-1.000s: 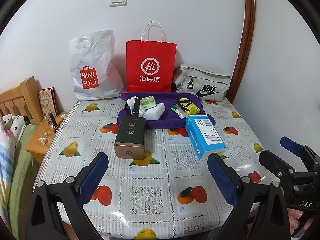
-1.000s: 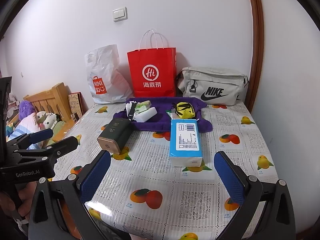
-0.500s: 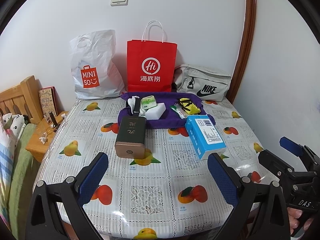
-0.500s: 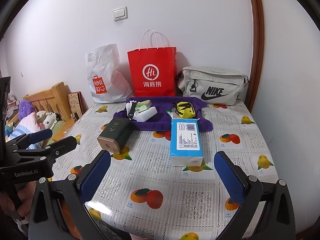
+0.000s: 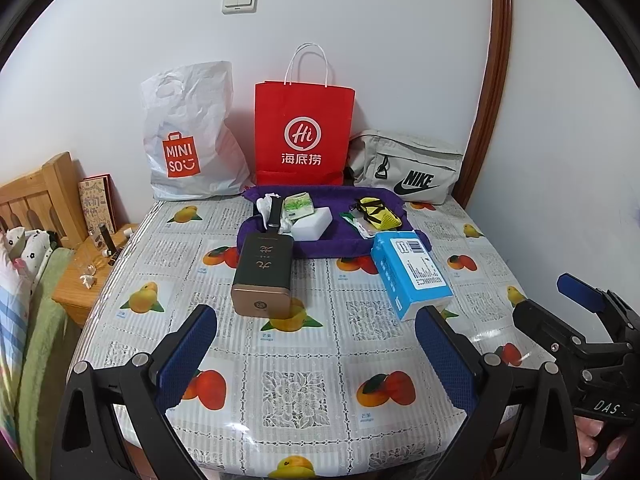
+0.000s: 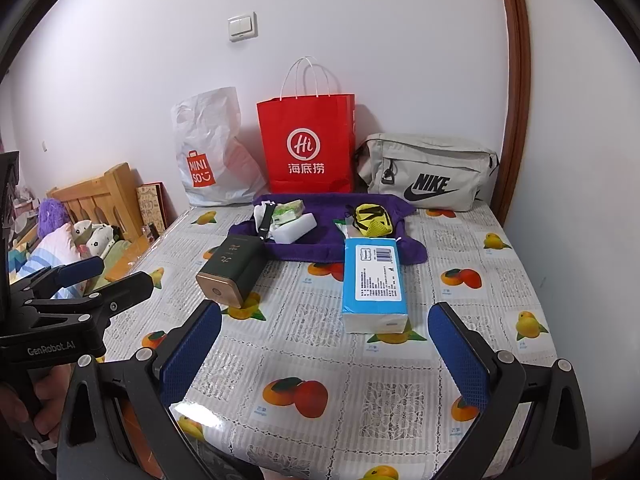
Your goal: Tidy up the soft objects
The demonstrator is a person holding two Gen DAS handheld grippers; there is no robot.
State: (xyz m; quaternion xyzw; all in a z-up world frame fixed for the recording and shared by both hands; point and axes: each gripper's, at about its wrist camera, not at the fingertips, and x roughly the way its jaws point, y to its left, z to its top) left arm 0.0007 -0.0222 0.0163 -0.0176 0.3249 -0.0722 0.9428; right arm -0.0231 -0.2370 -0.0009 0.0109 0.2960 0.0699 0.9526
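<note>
Blue-padded jaws wide apart, nothing held

Left wrist view: left gripper jaws apart; blue rectangular tissue pack ahead beyond the right jaw, dark green box beyond the left.

Right wrist view: right gripper jaws apart, tissue pack ahead between them on the fruit-patterned table.

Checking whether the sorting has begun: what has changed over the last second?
Nothing visibly changed. The left gripper and right gripper still hover with jaws open and empty; the blue tissue pack, dark box and purple towel lie where they were.
</note>
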